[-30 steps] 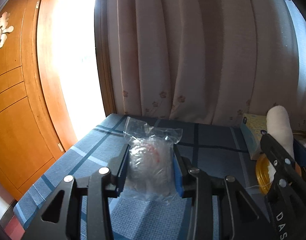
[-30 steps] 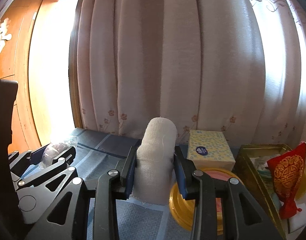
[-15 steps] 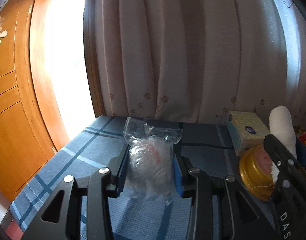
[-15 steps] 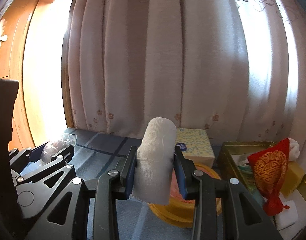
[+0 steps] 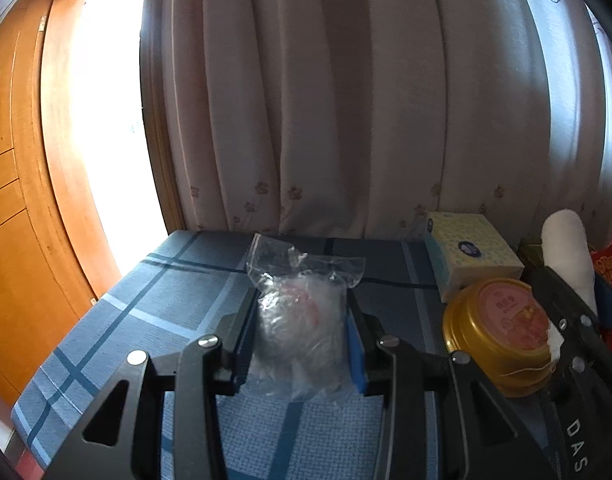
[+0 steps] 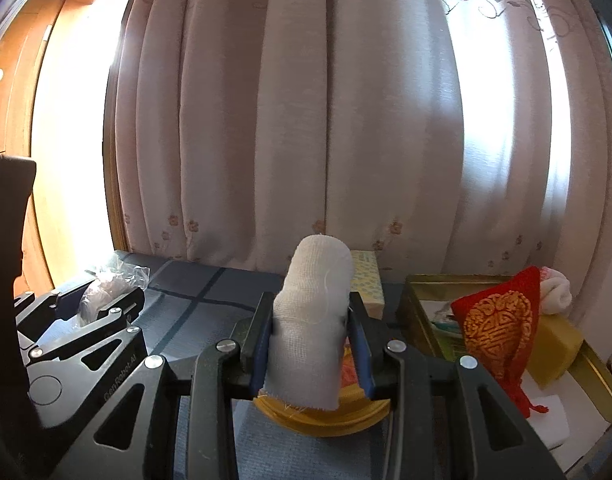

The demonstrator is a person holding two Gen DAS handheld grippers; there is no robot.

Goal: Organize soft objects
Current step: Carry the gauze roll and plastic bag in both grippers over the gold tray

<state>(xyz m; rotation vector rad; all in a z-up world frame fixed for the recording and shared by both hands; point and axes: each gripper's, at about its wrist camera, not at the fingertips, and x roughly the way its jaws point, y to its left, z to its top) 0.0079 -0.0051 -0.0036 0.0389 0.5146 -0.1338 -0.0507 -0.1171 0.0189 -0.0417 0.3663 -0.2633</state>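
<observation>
The right gripper (image 6: pixel 312 350), clenched on the upright gauze roll (image 6: pixel 312 320), is nearer the tray (image 6: pixel 416 312) to its right (left gripper (image 5: pixel 302 340) grasps the bag (image 5: pixel 300 320)).

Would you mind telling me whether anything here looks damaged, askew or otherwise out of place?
Only one small thing: the gauze roll clamped in the right hand-held gripper has a frayed bottom edge, with loose threads trailing over the gold tin. The plastic bag in the left hand-held gripper is crumpled but looks intact.
</observation>
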